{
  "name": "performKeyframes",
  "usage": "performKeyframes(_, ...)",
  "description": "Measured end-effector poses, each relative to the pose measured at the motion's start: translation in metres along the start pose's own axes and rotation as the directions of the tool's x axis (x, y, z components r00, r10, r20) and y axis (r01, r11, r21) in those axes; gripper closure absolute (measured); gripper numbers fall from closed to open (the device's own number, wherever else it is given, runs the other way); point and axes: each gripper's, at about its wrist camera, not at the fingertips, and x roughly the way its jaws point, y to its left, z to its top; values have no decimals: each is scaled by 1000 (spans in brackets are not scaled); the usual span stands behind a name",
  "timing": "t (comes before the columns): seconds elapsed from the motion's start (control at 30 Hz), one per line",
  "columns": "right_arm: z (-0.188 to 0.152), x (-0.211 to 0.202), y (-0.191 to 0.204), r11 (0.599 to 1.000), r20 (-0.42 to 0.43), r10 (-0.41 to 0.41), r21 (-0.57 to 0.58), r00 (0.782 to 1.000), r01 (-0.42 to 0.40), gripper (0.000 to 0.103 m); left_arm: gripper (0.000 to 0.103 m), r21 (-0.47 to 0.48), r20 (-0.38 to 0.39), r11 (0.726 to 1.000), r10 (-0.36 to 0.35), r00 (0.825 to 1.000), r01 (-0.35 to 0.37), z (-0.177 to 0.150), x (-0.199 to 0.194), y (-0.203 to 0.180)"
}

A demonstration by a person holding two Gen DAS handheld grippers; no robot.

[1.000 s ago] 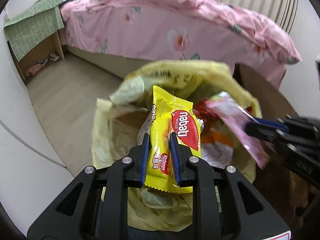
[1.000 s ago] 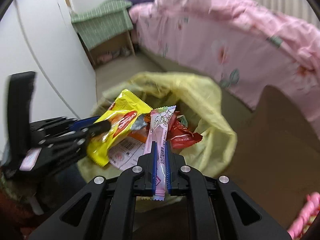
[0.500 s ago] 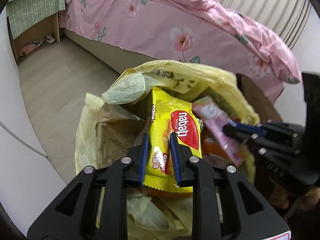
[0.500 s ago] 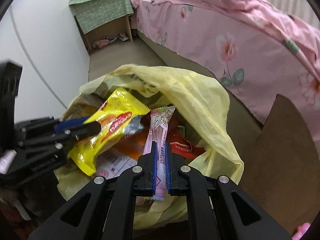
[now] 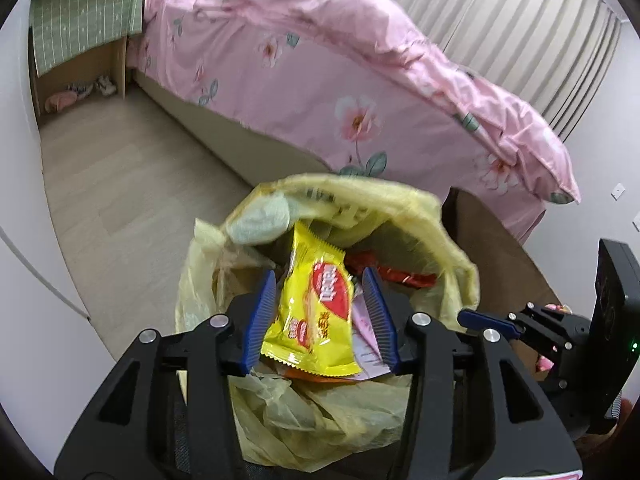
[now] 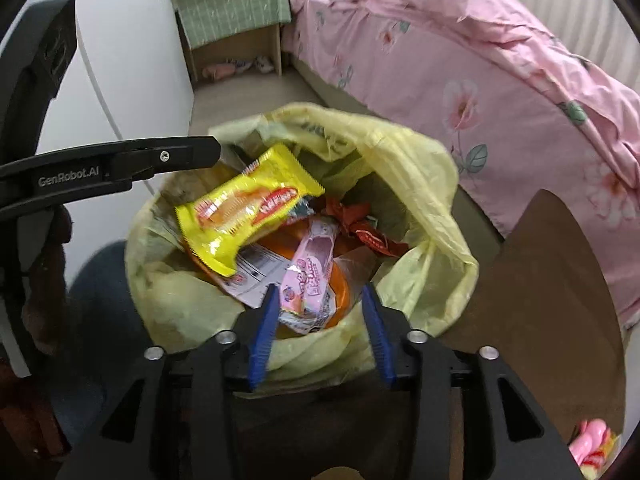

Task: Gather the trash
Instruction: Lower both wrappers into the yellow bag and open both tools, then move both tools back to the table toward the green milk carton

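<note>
Yellow wrapper (image 5: 310, 308) lies just beyond the left gripper (image 5: 320, 312), long axis pointing away, resting in the bag (image 6: 420, 184). Both grippers' jaws are opening, clamping nothing; the pink wrapper (image 6: 314, 264) lies below the right gripper (image 6: 320, 320).

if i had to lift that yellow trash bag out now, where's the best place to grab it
Grip the raised far rim of the yellow trash bag, coming from above with the jaws straddling the film. That edge stands up loose and thin, clear of the yellow wafer packet and pink wrapper lying inside. The near rim sags under the right gripper, so it looks harder to pinch.
</note>
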Motion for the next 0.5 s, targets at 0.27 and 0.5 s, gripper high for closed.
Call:
performKeyframes(0.27, -40, -76, -14, 988, 158, -81, 143, 984, 58, 60, 55, 101, 69, 994, -59, 996, 52, 2, -34, -39)
performKeyframes(0.5, -120, -152, -53, 914, 230, -295, 351, 927, 204, 52, 55, 259, -4, 942, -220, 975, 214, -26, -33, -114)
